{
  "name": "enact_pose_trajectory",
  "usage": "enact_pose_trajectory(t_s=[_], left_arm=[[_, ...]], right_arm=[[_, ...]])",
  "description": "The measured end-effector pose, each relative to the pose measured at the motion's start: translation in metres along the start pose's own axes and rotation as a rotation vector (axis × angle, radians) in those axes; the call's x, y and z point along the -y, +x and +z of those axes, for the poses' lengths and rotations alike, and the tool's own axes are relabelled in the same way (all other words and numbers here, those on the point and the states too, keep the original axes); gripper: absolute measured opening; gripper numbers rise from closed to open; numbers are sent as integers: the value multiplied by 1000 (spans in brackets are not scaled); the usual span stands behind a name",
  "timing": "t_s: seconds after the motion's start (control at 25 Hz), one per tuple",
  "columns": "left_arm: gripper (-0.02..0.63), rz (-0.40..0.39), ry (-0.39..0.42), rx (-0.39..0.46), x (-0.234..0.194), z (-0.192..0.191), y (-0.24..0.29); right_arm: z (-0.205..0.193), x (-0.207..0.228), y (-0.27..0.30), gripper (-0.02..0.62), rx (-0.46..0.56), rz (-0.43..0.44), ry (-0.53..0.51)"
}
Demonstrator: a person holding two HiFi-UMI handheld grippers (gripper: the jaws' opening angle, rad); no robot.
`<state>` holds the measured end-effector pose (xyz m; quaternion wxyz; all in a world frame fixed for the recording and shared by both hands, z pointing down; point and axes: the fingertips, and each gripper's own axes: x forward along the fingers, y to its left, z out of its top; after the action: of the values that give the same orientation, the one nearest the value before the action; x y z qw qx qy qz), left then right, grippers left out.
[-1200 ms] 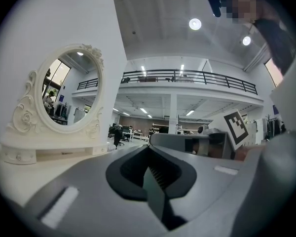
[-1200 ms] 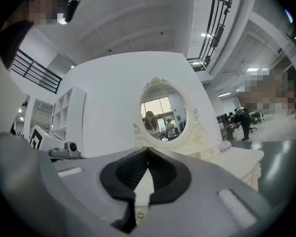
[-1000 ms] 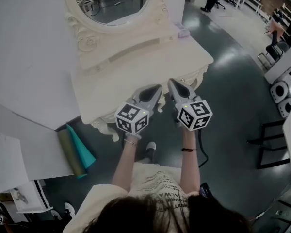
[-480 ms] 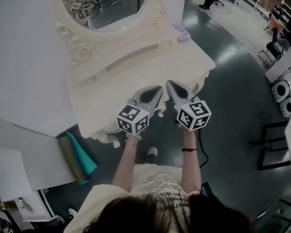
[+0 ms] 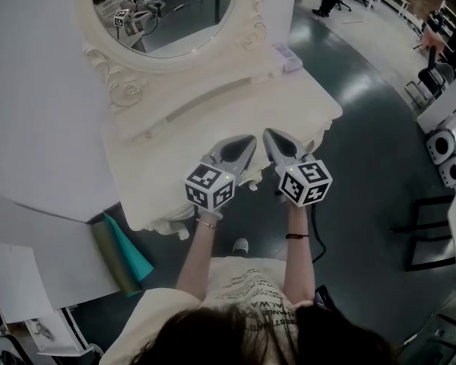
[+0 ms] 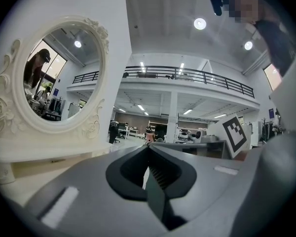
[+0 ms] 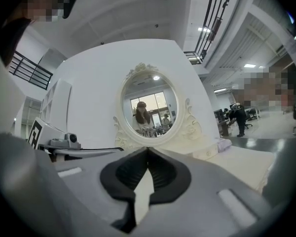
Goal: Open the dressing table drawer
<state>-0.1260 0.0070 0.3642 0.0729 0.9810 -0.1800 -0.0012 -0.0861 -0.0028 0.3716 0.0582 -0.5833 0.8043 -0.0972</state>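
The cream dressing table (image 5: 175,166) with its oval mirror (image 5: 167,14) fills the upper left of the head view. Below the mirror a low riser carries a long narrow drawer front (image 5: 186,106). The table's underside and front apron are hidden from above. My left gripper (image 5: 248,140) and right gripper (image 5: 267,134) hover side by side over the tabletop's front edge, pointing level toward the mirror. Both are shut with nothing between the jaws. In the left gripper view the closed tips (image 6: 149,146) face the mirror frame (image 6: 93,127). The right gripper (image 7: 148,149) also faces the mirror (image 7: 150,110).
A small pale box (image 5: 289,58) lies at the tabletop's back right corner. A rolled green and teal mat (image 5: 120,245) leans on the floor left of the table. White panels (image 5: 38,90) stand at the left. A black frame (image 5: 429,230) and white machines (image 5: 443,144) stand at the right.
The person has stepped closer to the table, so both grippers now reach a little farther over the tabletop. Mirror and table have shifted left and down in view. Both jaws stayed shut.
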Motion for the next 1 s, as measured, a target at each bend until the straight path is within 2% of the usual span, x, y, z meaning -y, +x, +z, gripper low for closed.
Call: enact_pose_trajectory(t_s=[0.48, 1.0], left_arm=[[-2, -16, -21, -7, -31, -1, 34], [-2, 22, -43, 5, -52, 3, 116]], right_arm=[[6, 38, 27, 3, -8, -43, -7], [18, 112, 58, 3, -53, 0, -16]])
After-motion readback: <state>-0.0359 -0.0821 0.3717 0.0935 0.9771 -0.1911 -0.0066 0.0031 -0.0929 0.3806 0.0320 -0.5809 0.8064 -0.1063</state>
